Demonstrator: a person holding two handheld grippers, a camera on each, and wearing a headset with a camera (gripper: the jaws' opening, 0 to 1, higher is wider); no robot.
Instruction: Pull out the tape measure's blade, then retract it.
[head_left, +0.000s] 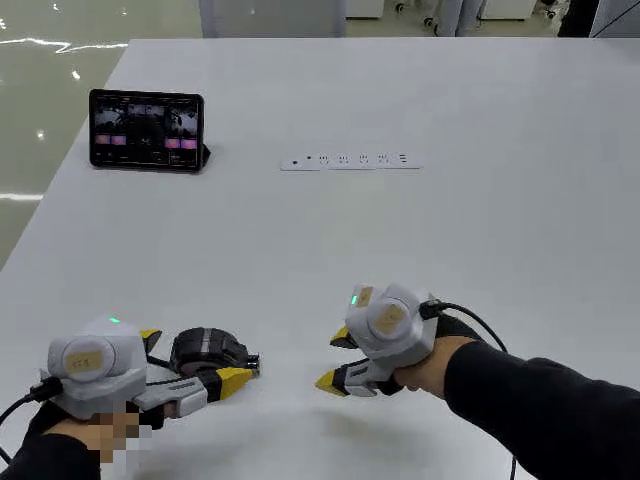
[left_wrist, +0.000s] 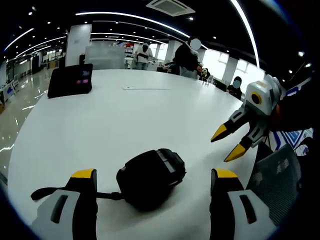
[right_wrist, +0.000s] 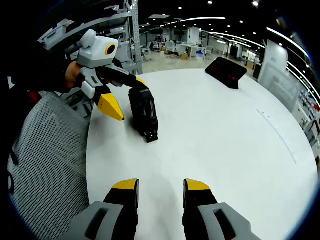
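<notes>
Left claw (head_left: 194, 356) is spread wide around the black, round tape measure (left_wrist: 152, 175) by the white bench's (head_left: 400, 230) near edge. The left gripper view catches its thin black strap (left_wrist: 47, 192). Right claw (right_wrist: 161, 185) is nearby, half-open and empty.

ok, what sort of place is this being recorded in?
Probably a big open-plan lab or office hall: a large white worktable with a black propped-up tablet and a flat white power strip, long ceiling light strips, and people standing by further desks behind.
</notes>
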